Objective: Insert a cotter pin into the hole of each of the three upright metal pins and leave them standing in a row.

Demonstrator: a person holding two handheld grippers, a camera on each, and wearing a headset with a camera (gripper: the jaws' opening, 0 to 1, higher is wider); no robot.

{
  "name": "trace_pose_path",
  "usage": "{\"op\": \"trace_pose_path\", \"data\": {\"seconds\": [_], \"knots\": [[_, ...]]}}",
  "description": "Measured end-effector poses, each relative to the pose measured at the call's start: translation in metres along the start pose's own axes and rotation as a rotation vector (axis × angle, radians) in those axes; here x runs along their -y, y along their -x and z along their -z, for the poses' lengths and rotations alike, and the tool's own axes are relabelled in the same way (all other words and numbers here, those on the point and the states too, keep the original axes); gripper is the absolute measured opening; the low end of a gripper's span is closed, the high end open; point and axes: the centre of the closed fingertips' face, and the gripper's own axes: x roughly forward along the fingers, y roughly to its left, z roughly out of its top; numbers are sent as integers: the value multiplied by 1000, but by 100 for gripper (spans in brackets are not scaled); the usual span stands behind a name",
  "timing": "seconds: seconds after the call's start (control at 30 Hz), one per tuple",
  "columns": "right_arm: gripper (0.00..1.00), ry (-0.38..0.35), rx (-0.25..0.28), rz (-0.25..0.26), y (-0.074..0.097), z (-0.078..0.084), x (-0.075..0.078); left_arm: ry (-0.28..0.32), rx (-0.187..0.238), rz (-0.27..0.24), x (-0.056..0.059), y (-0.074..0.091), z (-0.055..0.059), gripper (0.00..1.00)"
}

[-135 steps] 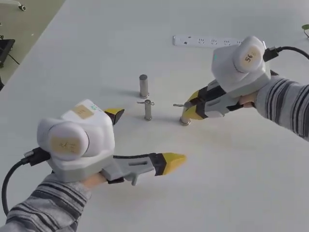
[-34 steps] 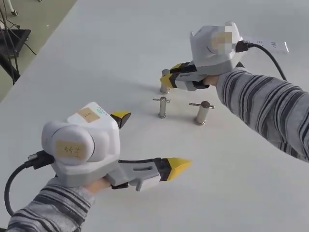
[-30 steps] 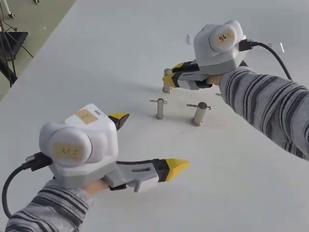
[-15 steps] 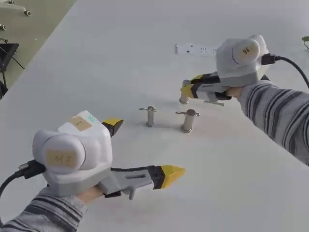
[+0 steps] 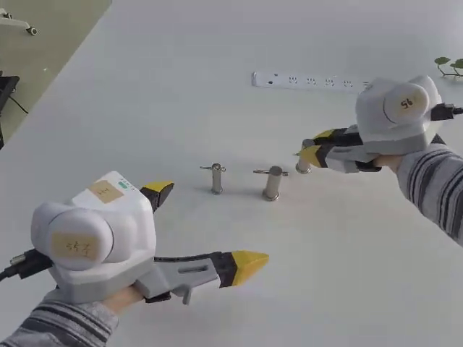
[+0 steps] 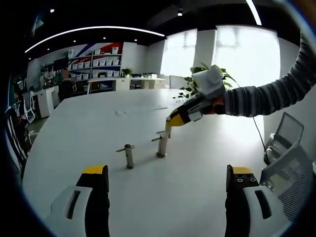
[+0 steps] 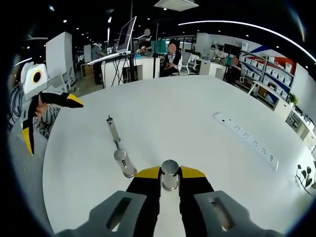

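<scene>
Three upright metal pins are on the white table (image 5: 217,87). The left pin (image 5: 216,178) (image 6: 129,156) (image 7: 113,129) and the middle pin (image 5: 272,183) (image 6: 161,146) (image 7: 123,163) each carry a cotter pin through the top. My right gripper (image 5: 309,154) (image 7: 170,183) is shut on the third pin (image 5: 304,165) (image 7: 170,174) (image 6: 168,131), just right of the middle one and slightly farther back. Whether it touches the table I cannot tell. My left gripper (image 5: 206,224) (image 6: 167,170) hovers open and empty near the front, well short of the pins.
A white power strip (image 5: 311,81) (image 7: 247,138) lies farther back on the table. A plant (image 5: 450,65) peeks in at the far right. The table's left edge (image 5: 51,79) drops to the floor. People and desks stand in the room beyond the table.
My right gripper has carried the third pin from behind the other two over to their right, about in line with them. The left gripper has stayed open in place.
</scene>
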Motion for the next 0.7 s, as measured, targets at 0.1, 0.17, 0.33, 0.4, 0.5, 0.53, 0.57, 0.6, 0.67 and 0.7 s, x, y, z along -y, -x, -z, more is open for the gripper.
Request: {"op": "trace_pose_path", "data": {"seconds": [0.1,0.17,0.33,0.4,0.5,0.53,0.57,0.6,0.67,0.7], "knots": [[8,-13,0,-2,10,6,-8,-1,-1,-3,1,1,1,99],[8,-11,-4,-2,13,11,-9,-2,-1,-2,3,2,0,99],[8,0,-18,-7,21,19,-22,-7,0,-3,7,4,-1,99],[8,-3,-19,-16,23,21,-30,-7,1,-3,8,5,-1,99],[8,9,-23,-33,26,24,-44,-8,4,-4,9,6,-2,99],[8,-1,-21,-36,26,24,-46,-8,4,-4,9,6,-2,99],[8,-21,-16,-46,26,24,-49,-9,2,-2,10,7,-1,99],[8,-37,-9,-56,26,24,-54,-10,1,-2,11,7,-1,99],[8,-24,-13,-57,26,26,-58,-13,2,-1,12,7,-1,99],[8,-22,-5,-60,27,24,-61,-11,1,-1,12,8,-1,99]]}}
